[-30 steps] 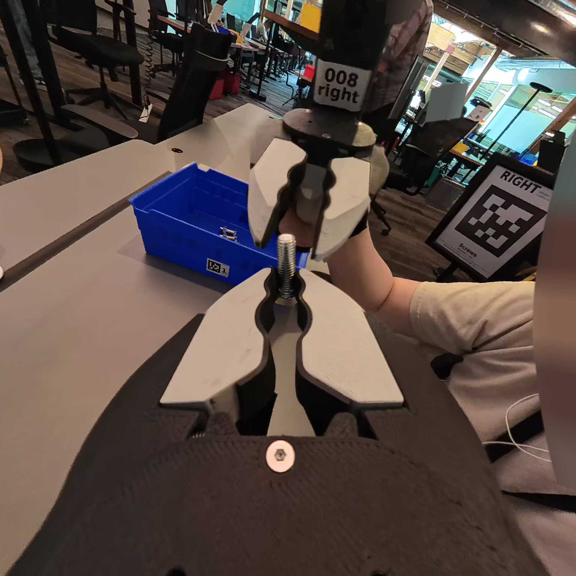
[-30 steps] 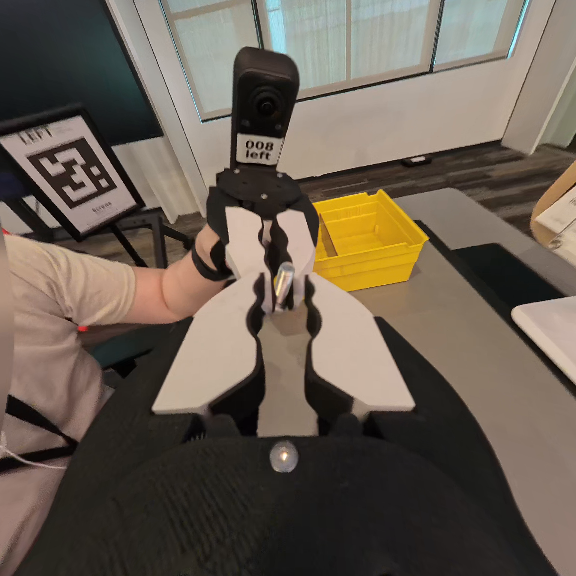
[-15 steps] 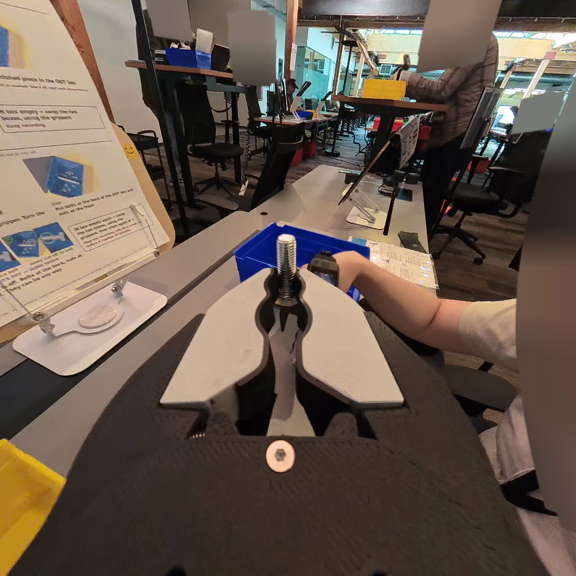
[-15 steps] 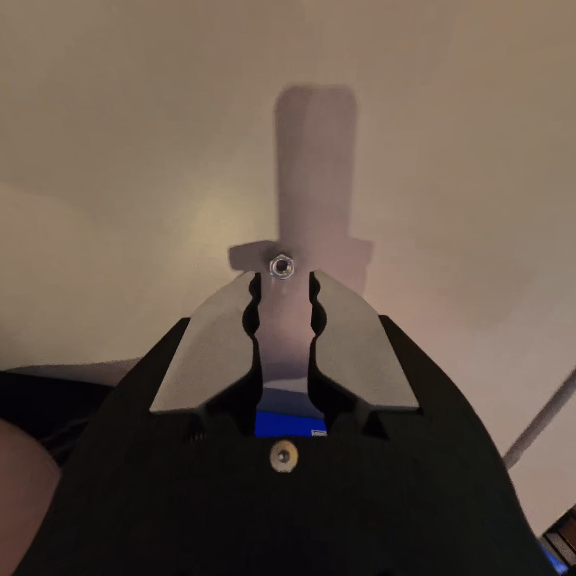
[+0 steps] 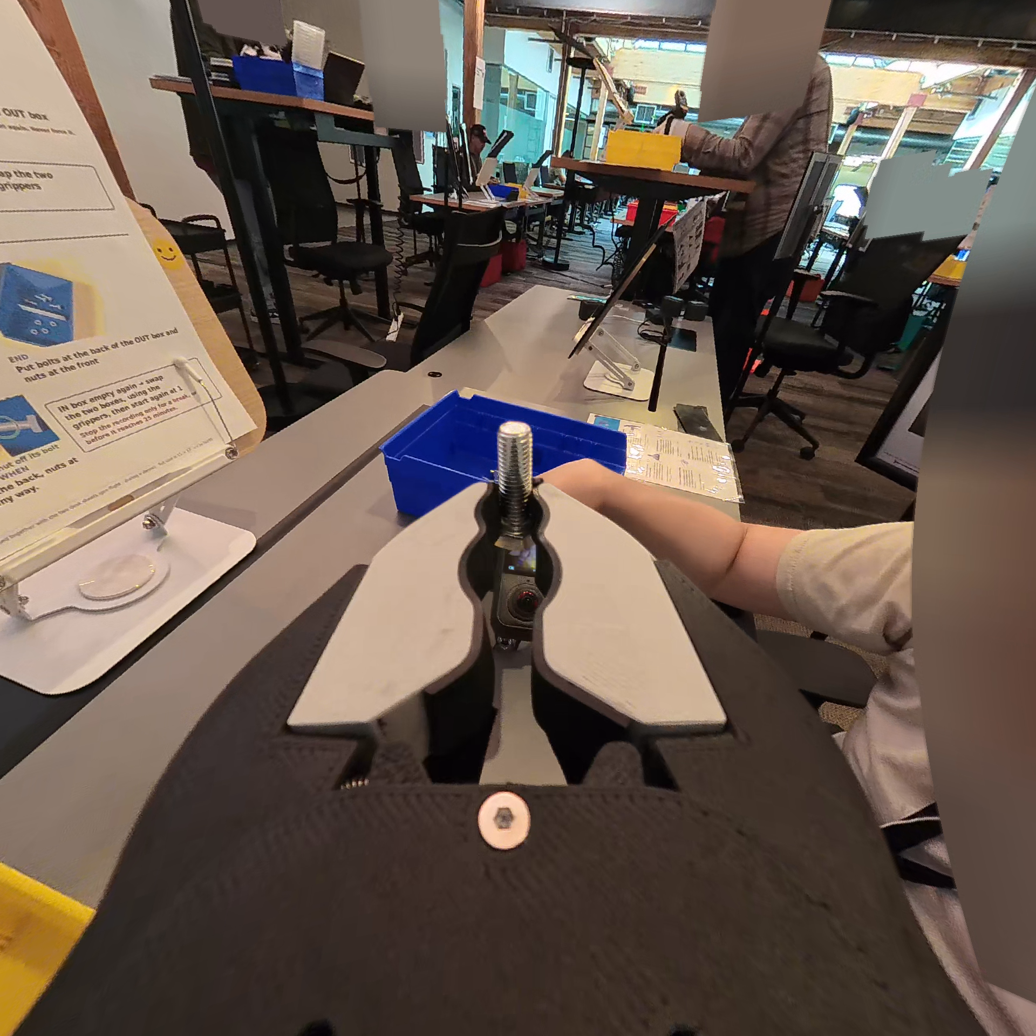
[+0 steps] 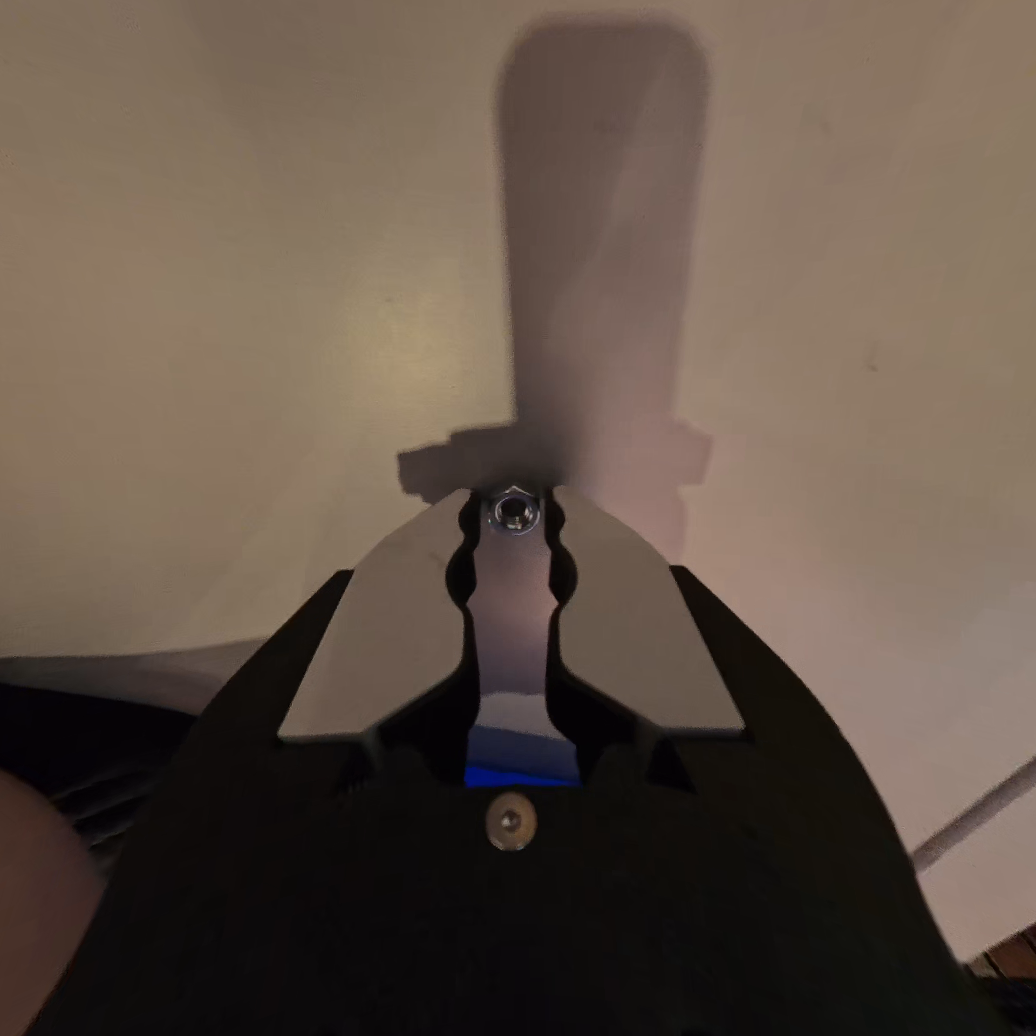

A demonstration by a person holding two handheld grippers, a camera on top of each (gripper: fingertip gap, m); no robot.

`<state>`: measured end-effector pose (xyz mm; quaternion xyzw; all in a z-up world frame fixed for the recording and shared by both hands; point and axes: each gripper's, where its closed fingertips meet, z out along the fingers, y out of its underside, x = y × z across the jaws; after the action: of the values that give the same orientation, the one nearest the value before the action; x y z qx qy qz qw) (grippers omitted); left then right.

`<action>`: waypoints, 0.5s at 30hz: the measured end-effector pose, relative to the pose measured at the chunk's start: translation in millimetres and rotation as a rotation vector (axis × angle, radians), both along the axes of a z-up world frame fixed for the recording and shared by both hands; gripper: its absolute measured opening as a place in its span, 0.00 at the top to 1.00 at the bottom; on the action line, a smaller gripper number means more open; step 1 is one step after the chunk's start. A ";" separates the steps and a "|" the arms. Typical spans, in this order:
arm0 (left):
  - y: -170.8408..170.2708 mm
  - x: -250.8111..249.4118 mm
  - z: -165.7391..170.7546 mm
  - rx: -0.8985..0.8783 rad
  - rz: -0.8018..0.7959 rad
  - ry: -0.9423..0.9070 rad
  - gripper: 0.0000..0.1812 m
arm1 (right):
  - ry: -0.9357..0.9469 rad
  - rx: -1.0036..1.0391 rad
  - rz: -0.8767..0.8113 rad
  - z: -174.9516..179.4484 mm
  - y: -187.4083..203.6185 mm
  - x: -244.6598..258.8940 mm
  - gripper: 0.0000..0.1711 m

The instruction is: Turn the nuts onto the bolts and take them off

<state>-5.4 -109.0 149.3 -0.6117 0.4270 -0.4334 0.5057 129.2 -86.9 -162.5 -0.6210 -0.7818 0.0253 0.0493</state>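
Observation:
My left gripper (image 5: 513, 496) is shut on a silver bolt (image 5: 514, 465), which it holds upright with the threaded end up. In the right wrist view my right gripper (image 6: 511, 496) points straight down at the grey table (image 6: 280, 280). It is open, with a small silver hex nut (image 6: 511, 513) lying flat on the table between its fingertips (image 6: 437, 532). In the left wrist view only the right gripper's black camera (image 5: 518, 594) and the person's forearm (image 5: 673, 532) show, low behind my left fingers.
A blue bin (image 5: 448, 448) stands on the table just beyond the bolt. An instruction sheet on a white stand (image 5: 112, 364) is at the left. A yellow bin corner (image 5: 28, 942) is at the bottom left. Papers (image 5: 678, 459) lie right of the blue bin. The tips of one gripper are about 35 cm away from the tips of the other.
The right gripper left the bolt, swung down to the table and moved forward, so the nut now sits between its tips. The left gripper turned left, still holding the bolt.

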 end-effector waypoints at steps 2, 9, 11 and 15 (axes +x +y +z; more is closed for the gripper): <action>0.4 2.2 -1.9 -0.002 -0.004 0.007 0.95 | 0.010 -0.028 -0.004 -0.3 -2.1 0.7 0.89; 15.5 5.8 -7.2 0.018 0.046 0.010 0.95 | 0.089 0.082 0.034 28.2 6.4 -5.9 0.89; 26.1 11.6 -10.9 0.044 0.074 -0.004 0.95 | 0.189 0.143 0.048 58.3 3.3 -13.7 0.89; 54.0 47.9 -46.5 0.078 0.127 0.028 0.95 | 0.405 0.293 0.073 127.2 -10.2 -19.9 0.89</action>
<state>42.5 -54.9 102.8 -0.6235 0.4110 -0.3750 0.5494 109.3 -97.0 -35.3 -0.5611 -0.7731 0.0375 0.2935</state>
